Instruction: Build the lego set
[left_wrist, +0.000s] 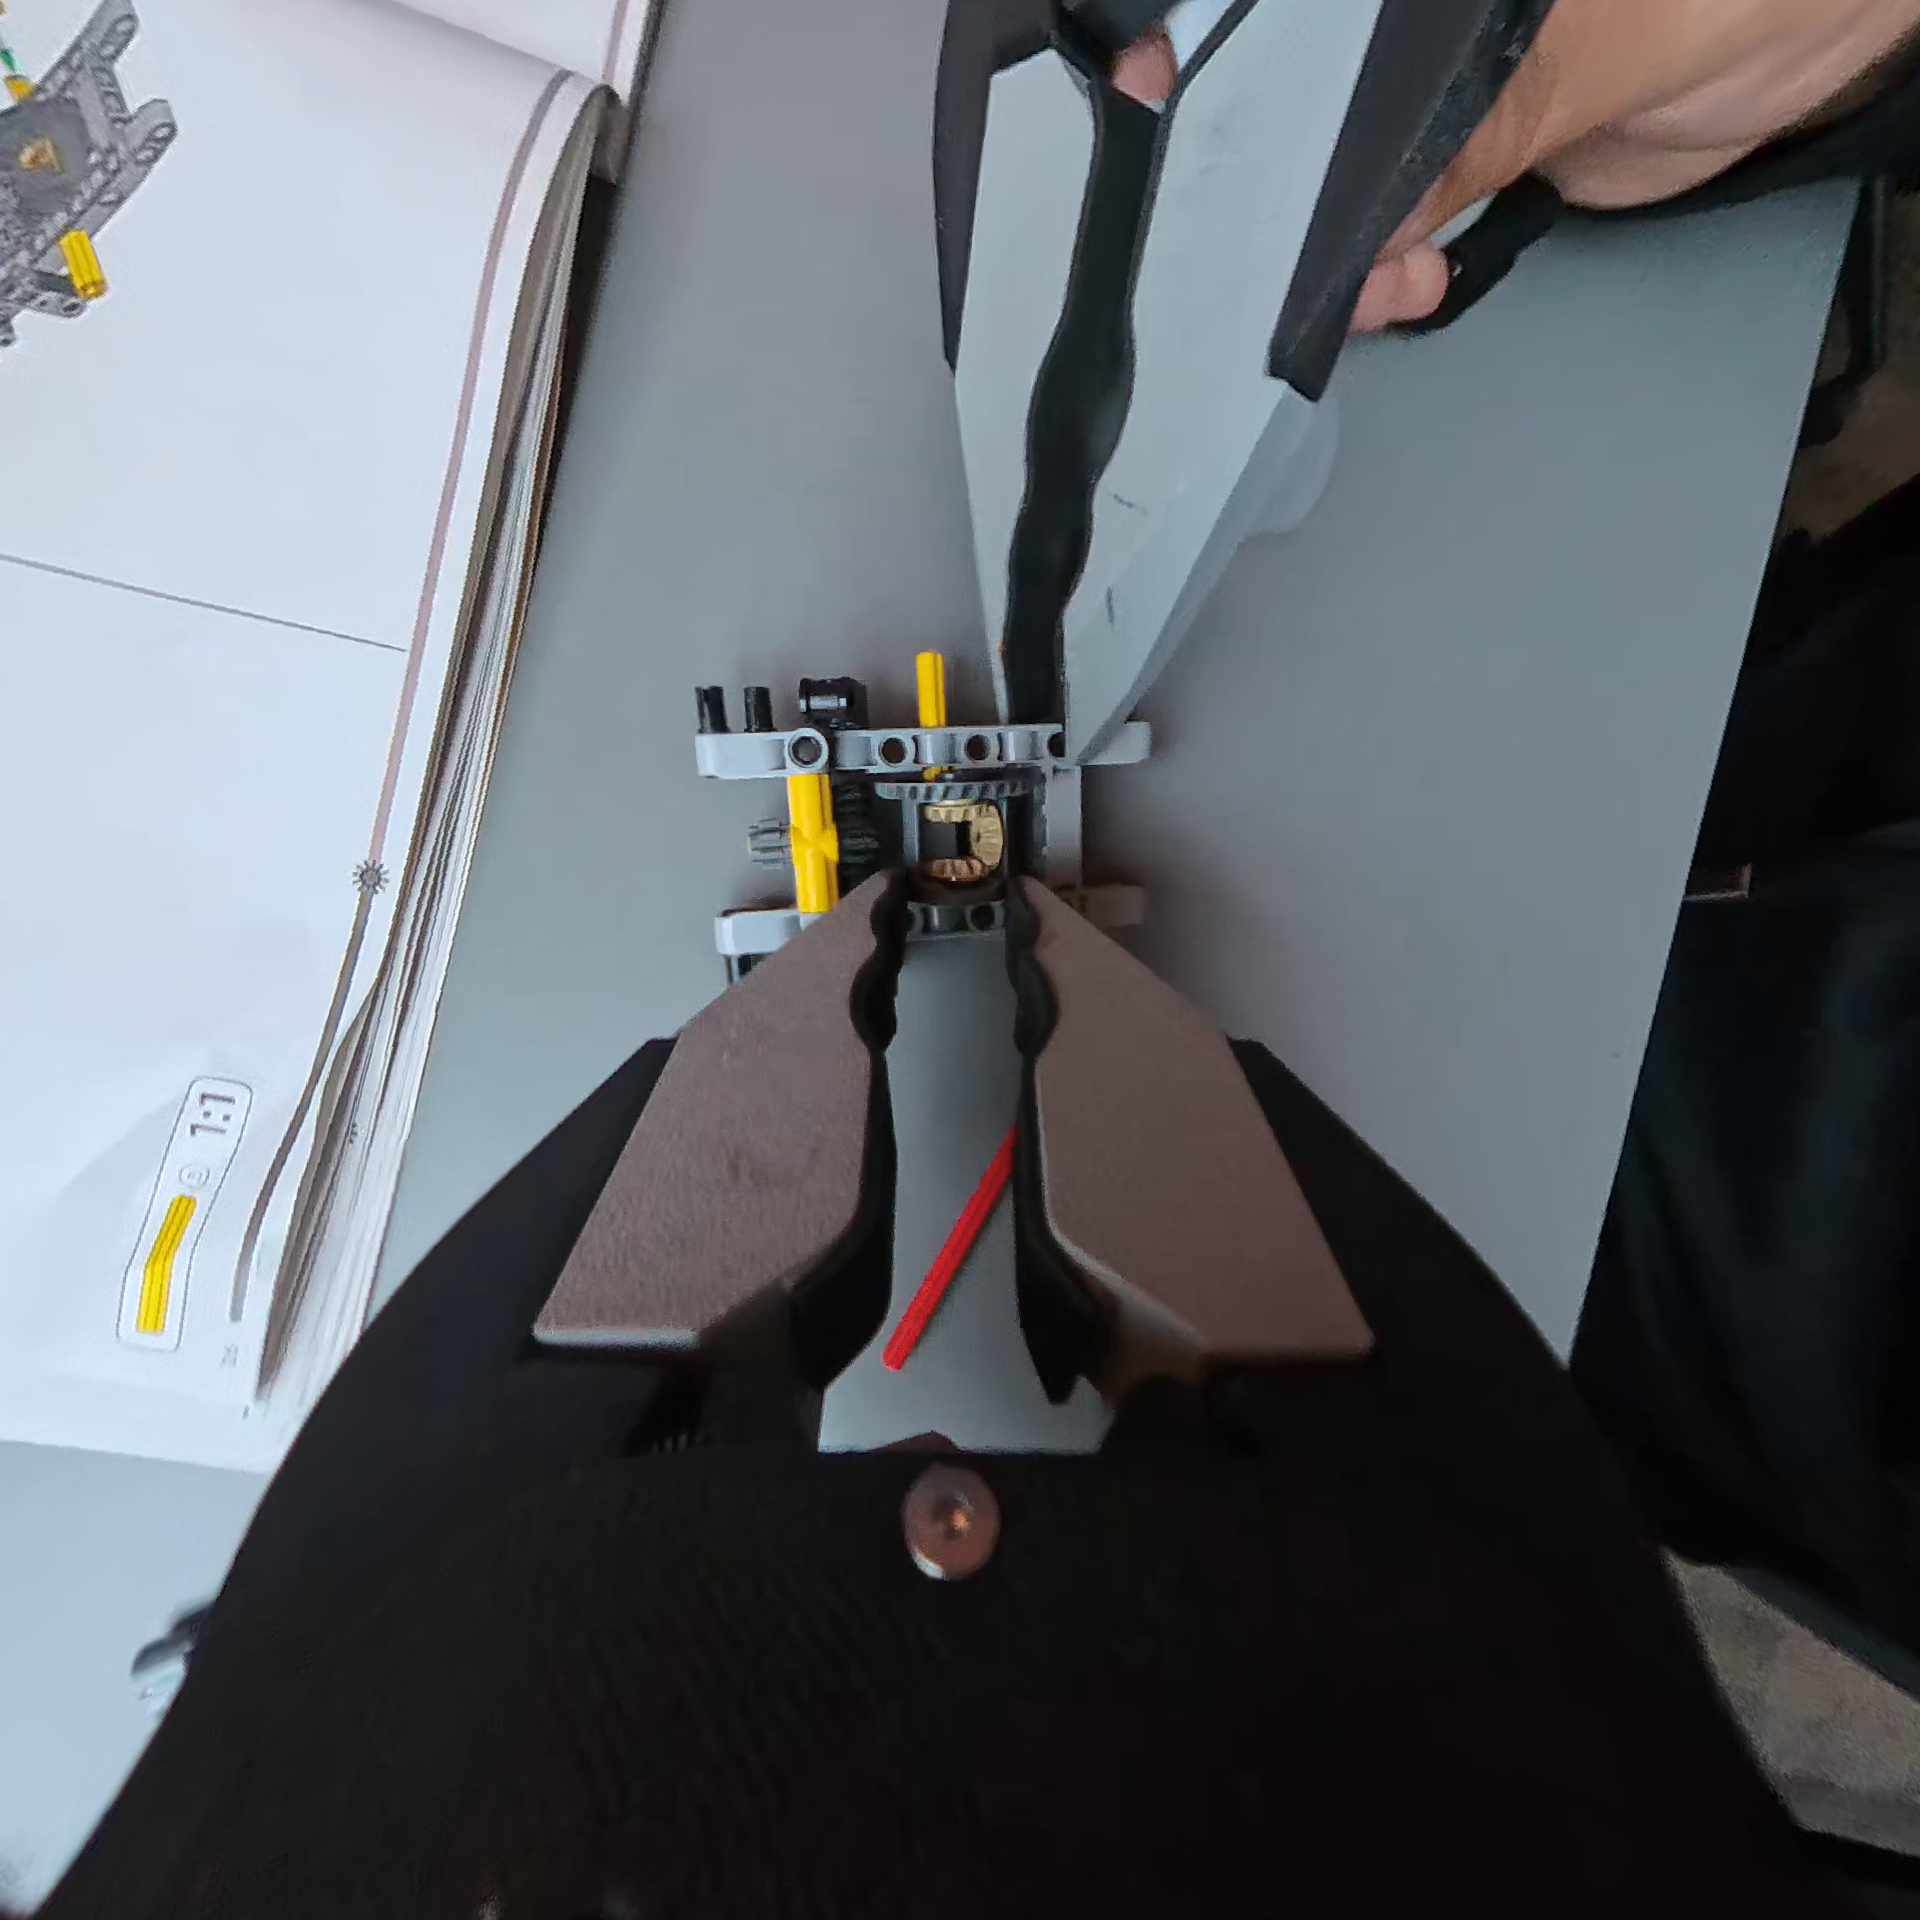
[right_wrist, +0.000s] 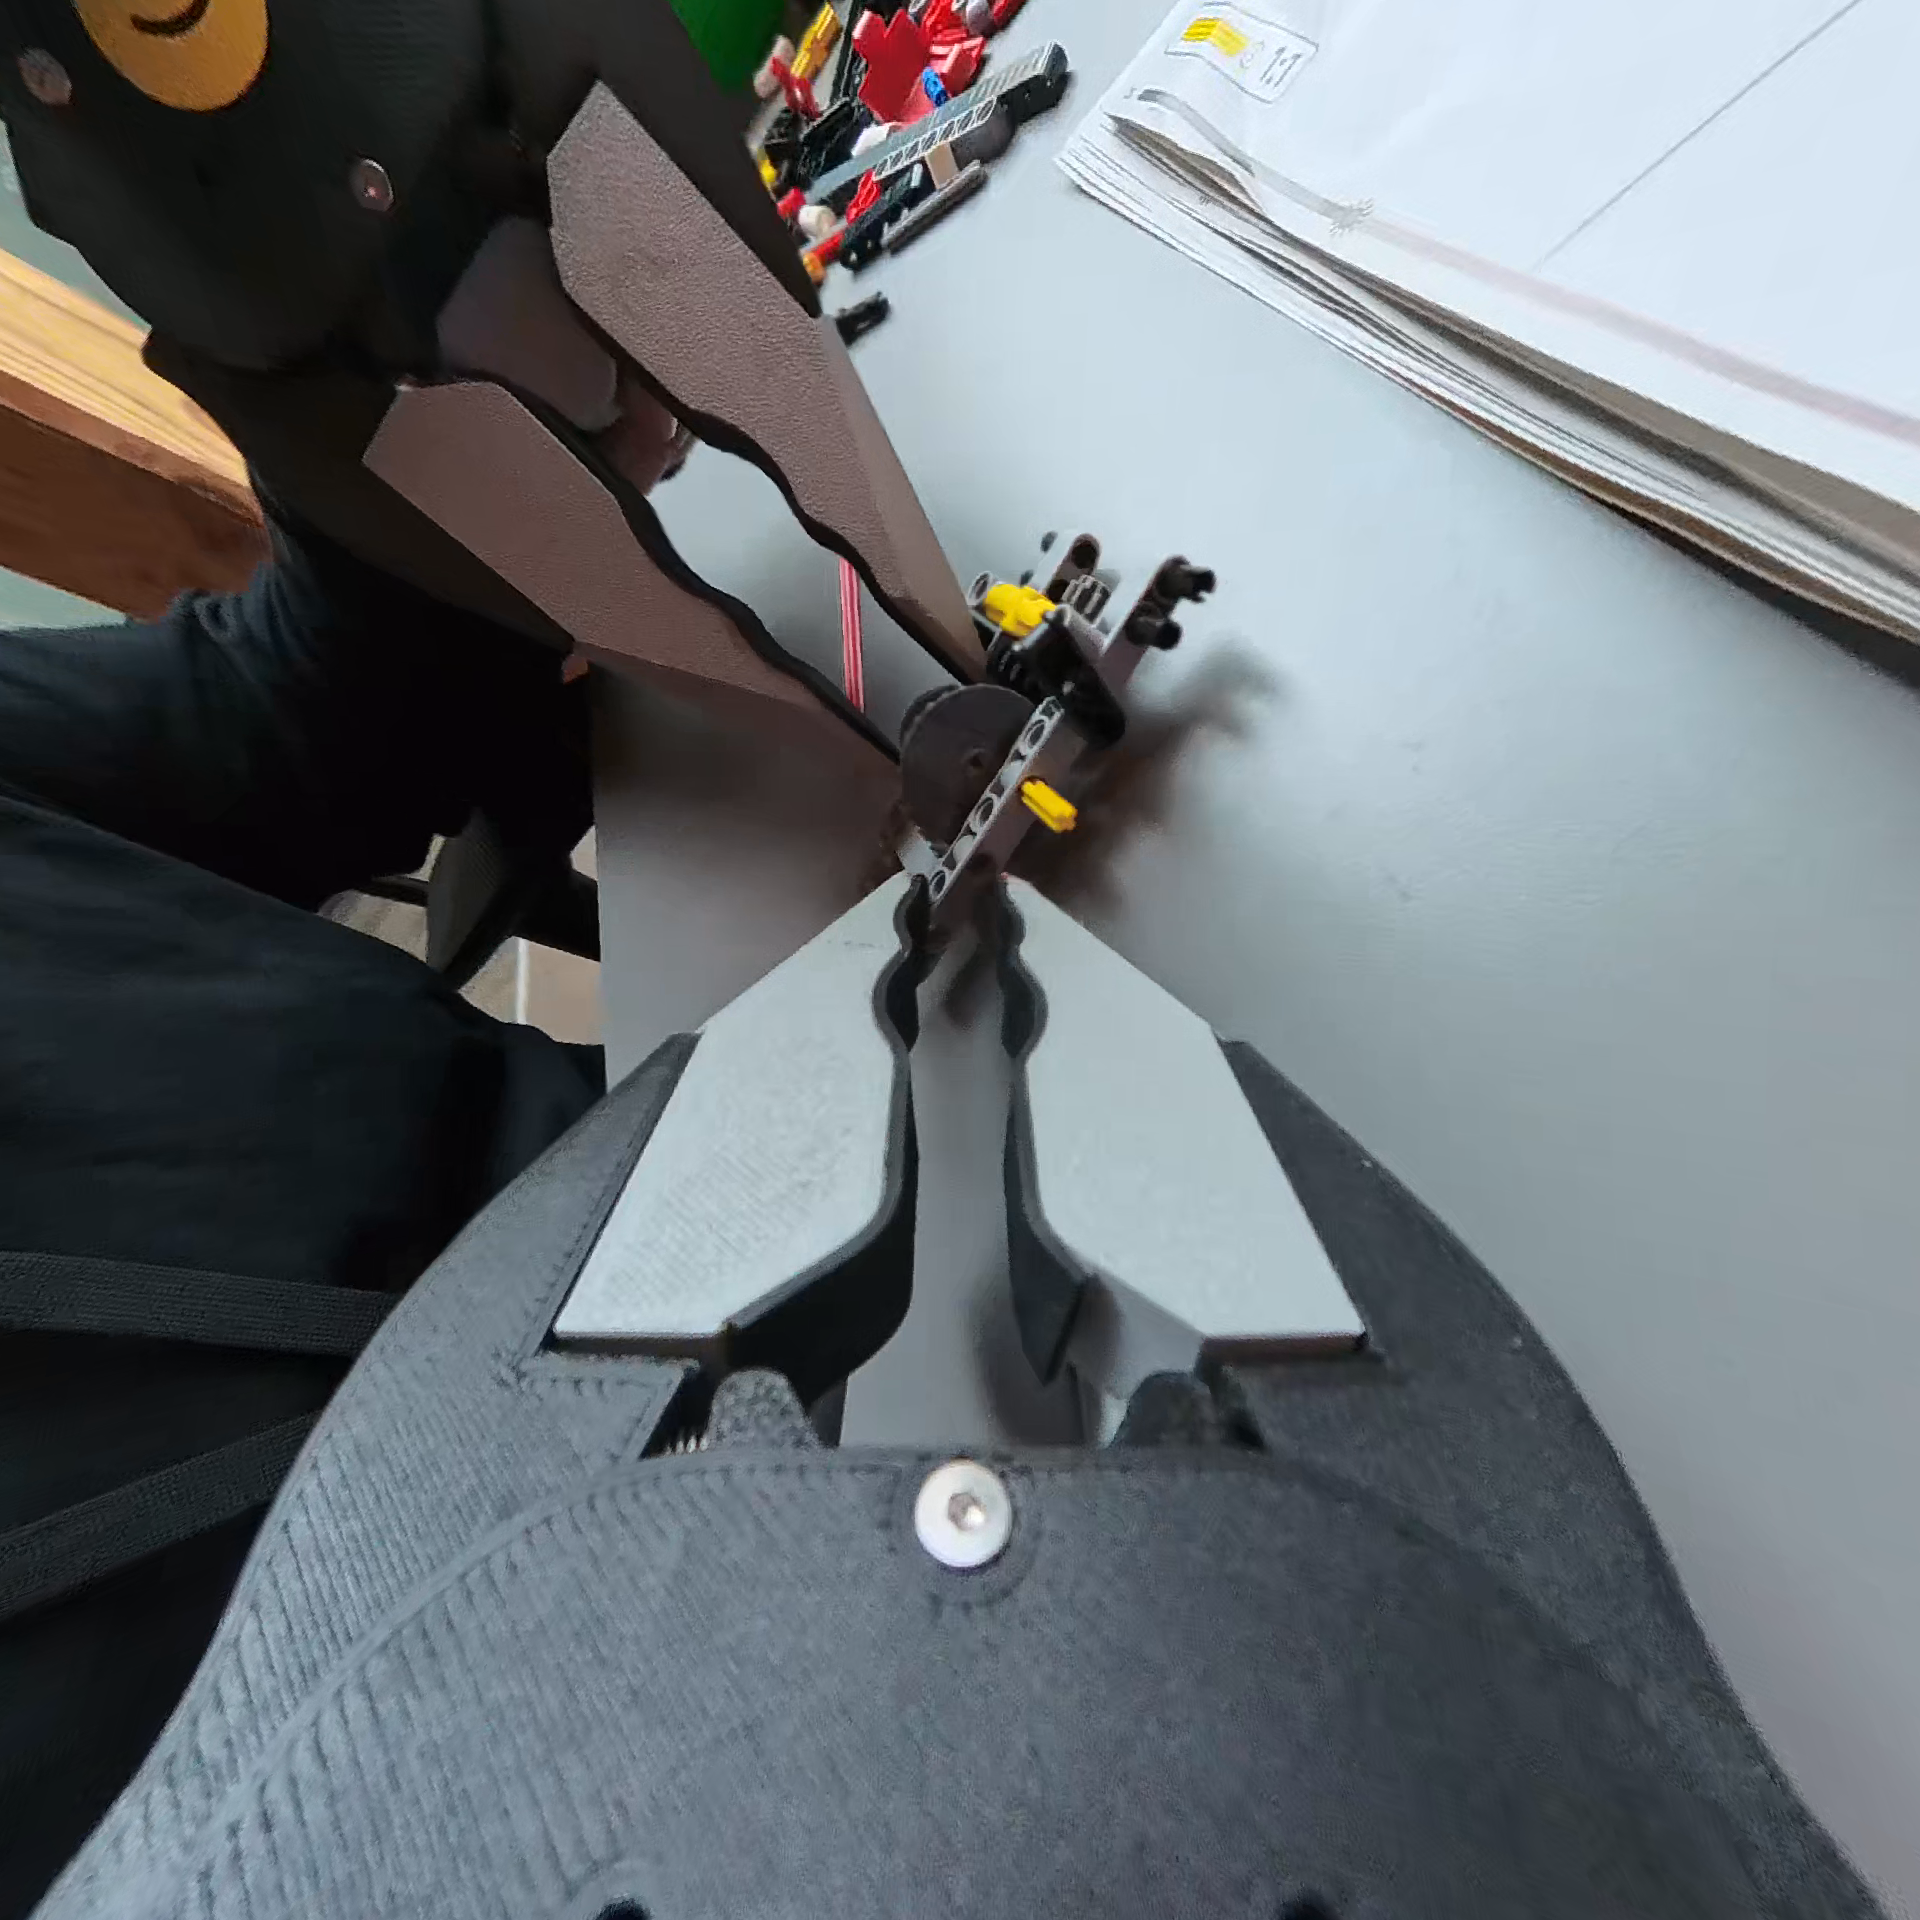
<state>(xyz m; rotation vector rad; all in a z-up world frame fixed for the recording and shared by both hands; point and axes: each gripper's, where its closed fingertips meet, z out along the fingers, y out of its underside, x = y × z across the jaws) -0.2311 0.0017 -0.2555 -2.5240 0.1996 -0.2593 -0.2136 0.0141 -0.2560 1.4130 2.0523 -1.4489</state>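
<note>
A small lego assembly (left_wrist: 883, 750) of grey beams, yellow axles, black pins and a tan gear sits on the grey table (left_wrist: 727, 416). My left gripper (left_wrist: 958, 899), with brown fingers, is shut on the assembly's gear housing from the near side. My right gripper (left_wrist: 1039, 717), with grey fingers, reaches in from the far side and is shut on the end of the upper grey beam. In the right wrist view the right gripper (right_wrist: 961, 894) clamps that beam (right_wrist: 997, 790), and the left gripper (right_wrist: 940, 712) holds the dark round part from the upper left.
A red axle (left_wrist: 951, 1247) lies on the table under my left gripper. An open instruction booklet (left_wrist: 260, 623) lies to the left. A pile of loose lego parts (right_wrist: 894, 125) sits farther off. The table edge (left_wrist: 1704, 831) runs along the right. My left and right fingertips are right by each other.
</note>
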